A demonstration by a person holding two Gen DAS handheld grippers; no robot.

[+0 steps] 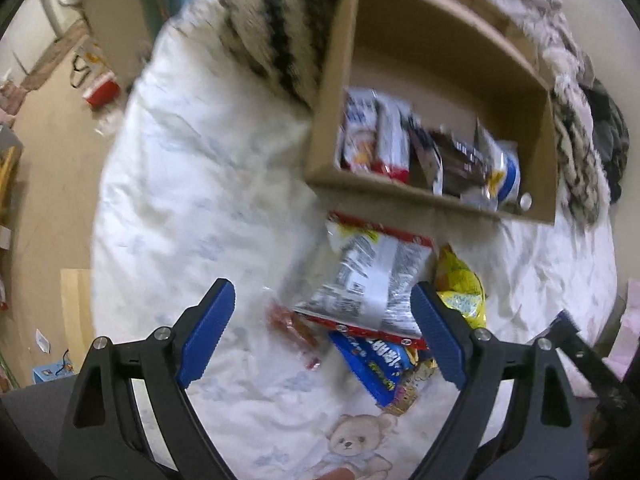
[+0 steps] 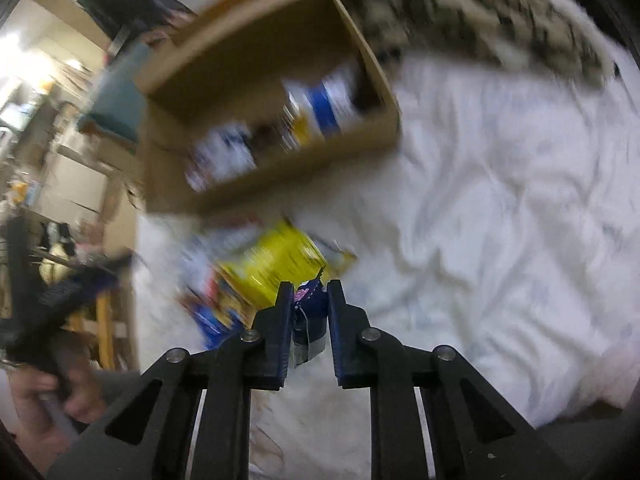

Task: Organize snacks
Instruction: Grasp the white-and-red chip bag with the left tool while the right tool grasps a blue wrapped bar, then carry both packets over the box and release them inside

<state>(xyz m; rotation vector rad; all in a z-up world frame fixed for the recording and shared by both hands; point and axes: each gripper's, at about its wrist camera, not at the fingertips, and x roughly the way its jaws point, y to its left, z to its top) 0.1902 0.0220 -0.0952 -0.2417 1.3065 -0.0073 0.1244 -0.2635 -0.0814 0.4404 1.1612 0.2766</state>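
Right gripper (image 2: 307, 292) jaws clamped on a dark blue packet (image 2: 308, 312) | left gripper (image 1: 322, 328) jaws apart above silver bag (image 1: 360, 276) | we carry packet level into cardboard box (image 2: 256, 188), clearing its wall.

The left gripper (image 1: 322, 324) has black angular linkage arms with triangular cut-outs and round silver pivot screws. Its fingers (image 1: 208, 332) carry ribbed blue pads. The right gripper (image 2: 308, 294) is built alike: black struts, silver screws, dark blue ribbed pads. Motion blur hides any markings.
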